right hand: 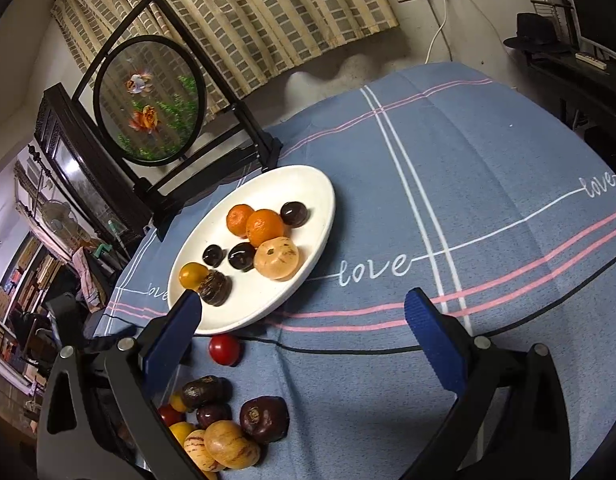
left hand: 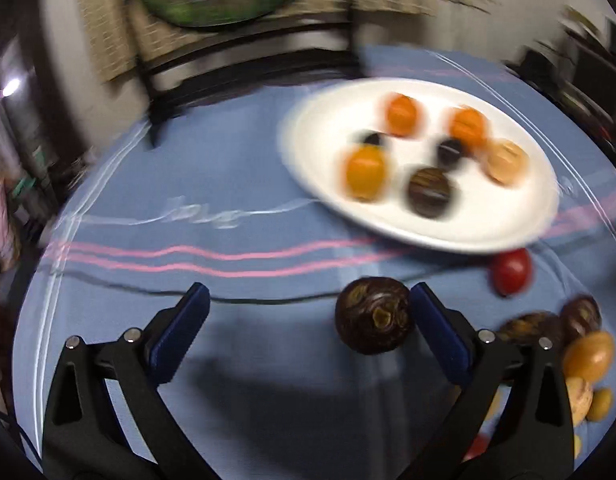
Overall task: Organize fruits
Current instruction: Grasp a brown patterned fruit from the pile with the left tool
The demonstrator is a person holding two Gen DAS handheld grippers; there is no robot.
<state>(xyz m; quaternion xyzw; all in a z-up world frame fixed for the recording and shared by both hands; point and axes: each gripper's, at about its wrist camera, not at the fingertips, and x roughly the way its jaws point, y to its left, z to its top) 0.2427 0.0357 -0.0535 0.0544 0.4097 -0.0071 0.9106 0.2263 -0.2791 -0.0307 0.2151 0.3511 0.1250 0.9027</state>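
A white oval plate (left hand: 459, 222) (right hand: 308, 184) holds several fruits: oranges (right hand: 264, 227), dark round fruits (right hand: 294, 213) and a pale striped one (right hand: 276, 258). My left gripper (left hand: 308, 304) is open; a dark brown fruit (left hand: 373, 316) sits on the blue cloth against its right finger's inner side, not gripped. A red tomato (left hand: 511, 271) (right hand: 224, 349) lies just before the plate. A pile of loose fruits (right hand: 224, 428) (left hand: 579, 344) lies near my right gripper's left finger. My right gripper (right hand: 302, 316) is open and empty above the cloth.
A black-framed round goldfish screen (right hand: 150, 100) stands behind the plate. A thin black cable (right hand: 347, 350) runs across the cloth. The blue cloth (right hand: 487, 184) stretches bare to the right. Dark furniture (right hand: 579, 68) stands beyond the table's right edge.
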